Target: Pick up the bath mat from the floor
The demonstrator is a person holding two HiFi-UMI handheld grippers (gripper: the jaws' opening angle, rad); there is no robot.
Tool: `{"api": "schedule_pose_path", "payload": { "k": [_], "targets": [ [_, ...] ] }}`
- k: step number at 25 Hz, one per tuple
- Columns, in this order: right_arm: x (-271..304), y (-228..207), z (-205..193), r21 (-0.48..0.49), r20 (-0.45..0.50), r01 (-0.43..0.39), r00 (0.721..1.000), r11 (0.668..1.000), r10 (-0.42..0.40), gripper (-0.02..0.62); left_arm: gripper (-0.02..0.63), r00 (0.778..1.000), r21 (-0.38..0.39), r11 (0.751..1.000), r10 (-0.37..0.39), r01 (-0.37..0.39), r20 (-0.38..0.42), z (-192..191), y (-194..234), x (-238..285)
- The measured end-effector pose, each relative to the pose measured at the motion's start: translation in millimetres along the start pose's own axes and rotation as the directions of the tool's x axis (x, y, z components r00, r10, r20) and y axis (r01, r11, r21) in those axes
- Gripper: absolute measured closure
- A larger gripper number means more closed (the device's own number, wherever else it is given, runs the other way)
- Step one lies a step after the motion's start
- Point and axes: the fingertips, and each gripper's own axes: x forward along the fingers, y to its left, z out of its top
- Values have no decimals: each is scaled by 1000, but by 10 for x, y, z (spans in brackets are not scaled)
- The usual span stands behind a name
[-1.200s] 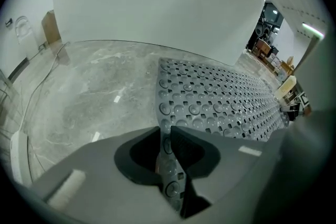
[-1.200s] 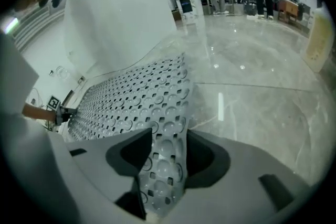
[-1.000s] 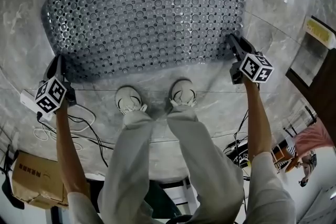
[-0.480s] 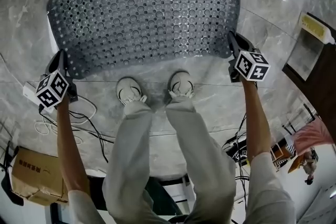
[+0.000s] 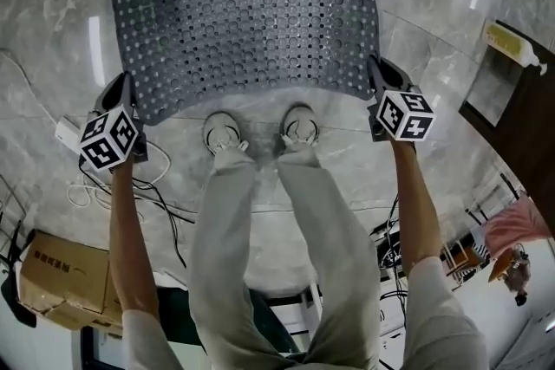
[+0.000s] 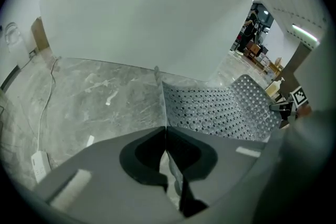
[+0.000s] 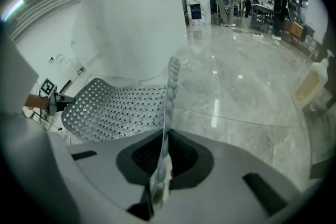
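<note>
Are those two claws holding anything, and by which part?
Both hold the grey bath mat: the left gripper pinches its near left corner, the right gripper its near right corner.

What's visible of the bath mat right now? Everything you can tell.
The bath mat is a grey, slightly translucent rubbery sheet, rectangular with rounded corners, covered in rows of round holes and bumps. Its near edge is raised, pinched at one corner by the left gripper and at the other by the right gripper, sagging between them. The far part looks to rest on the marble floor.

Open hall, polished marble floor (image 5: 434,4)
</note>
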Motion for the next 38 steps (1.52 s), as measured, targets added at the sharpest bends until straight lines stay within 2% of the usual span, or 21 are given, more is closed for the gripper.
{"api": "schedule_pose_path", "payload": {
  "k": [14, 23, 38],
  "targets": [
    [-527, 724, 458, 0, 14, -28, 1000, 1000, 28, 572, 586, 996, -8, 996, -83, 84, 41, 519, -754, -634],
    [-970, 1212, 693, -70, 9, -81, 997, 994, 82, 574, 586, 991, 19, 993, -121, 121, 57, 744, -1189, -1086],
    [-1784, 1645, 970, -83, -24, -126, 992, 989, 124, 574, 586, 990, 5, 990, -138, 138, 38, 845, -1482, -1943]
  ]
}}
